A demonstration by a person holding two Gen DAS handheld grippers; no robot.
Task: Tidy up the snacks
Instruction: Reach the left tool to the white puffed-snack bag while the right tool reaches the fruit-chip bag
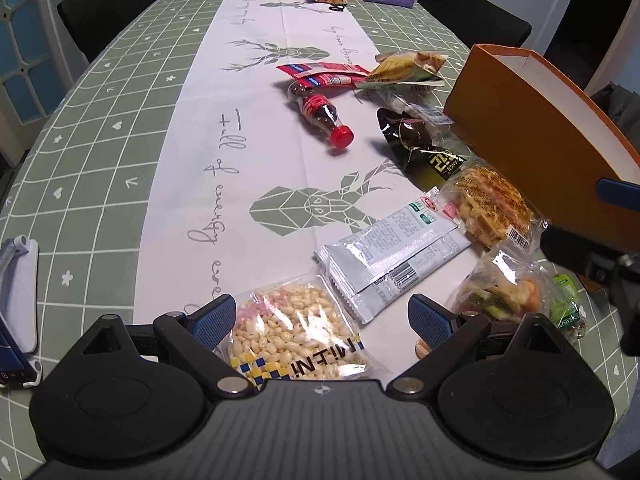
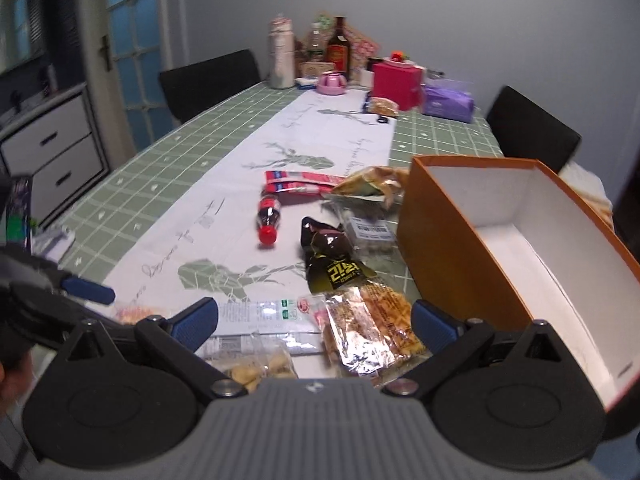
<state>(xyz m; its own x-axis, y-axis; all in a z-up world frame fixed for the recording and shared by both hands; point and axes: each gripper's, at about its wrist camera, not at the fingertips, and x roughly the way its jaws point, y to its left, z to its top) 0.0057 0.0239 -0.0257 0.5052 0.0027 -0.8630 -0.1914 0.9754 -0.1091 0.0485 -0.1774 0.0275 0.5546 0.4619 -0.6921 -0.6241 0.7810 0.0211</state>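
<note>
Snacks lie scattered on the counter left of the empty orange box point(image 2: 472, 264): the left gripper point(image 1: 322, 318), fingers wide, straddles the puffed-rice bag point(image 1: 294, 334), while the right gripper point(image 2: 316, 320), likewise wide, hovers over the cracker packet point(image 2: 374, 324) nearest the box.

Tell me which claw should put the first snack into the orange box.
Right, probably. The right claw is open over the crispy snack pack, right beside the orange box. The left claw, also open, sits over the puffed-grain bag, farther from it.
</note>
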